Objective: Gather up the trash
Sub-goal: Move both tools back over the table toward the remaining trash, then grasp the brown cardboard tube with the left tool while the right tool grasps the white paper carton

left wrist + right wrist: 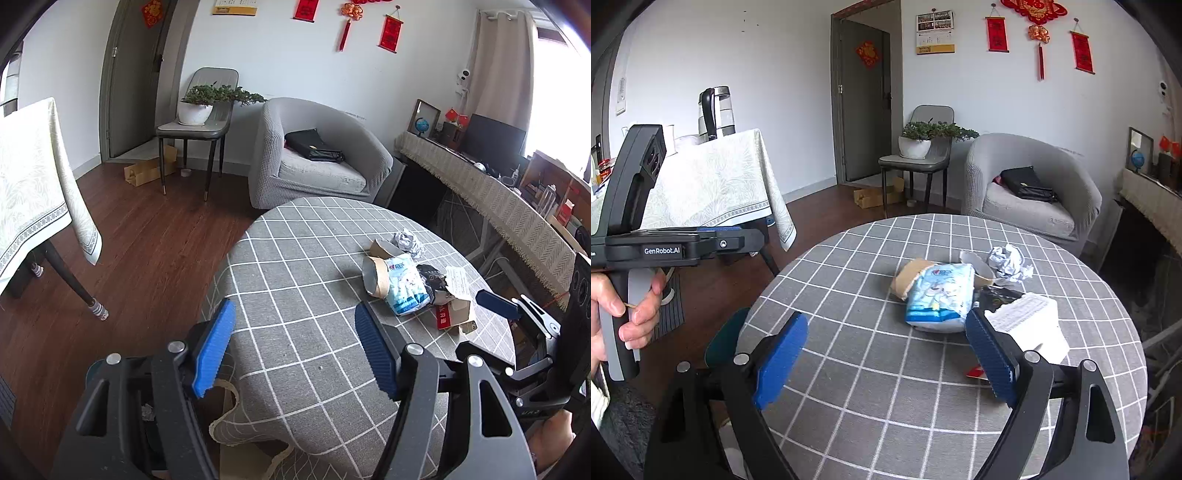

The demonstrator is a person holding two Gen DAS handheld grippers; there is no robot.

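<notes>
A heap of trash lies on the round table with the grey checked cloth (871,369). It holds a blue-and-white tissue pack (940,295), a torn cardboard tube (910,277), crumpled paper (1010,262), a black wrapper (997,295) and a white printed box (1027,321). My right gripper (886,358) is open just short of the heap, with only cloth between its pads; its right pad stands in front of the white box. My left gripper (295,350) is open over the table's left part. The tissue pack (404,291) lies ahead to its right.
A teal bin (724,339) with crumpled paper inside sits on the floor under the table's near-left edge. Beyond the table stand a grey armchair (1027,173) with a black bag and a chair with a potted plant (916,144). A cloth-covered table (713,184) is at the left.
</notes>
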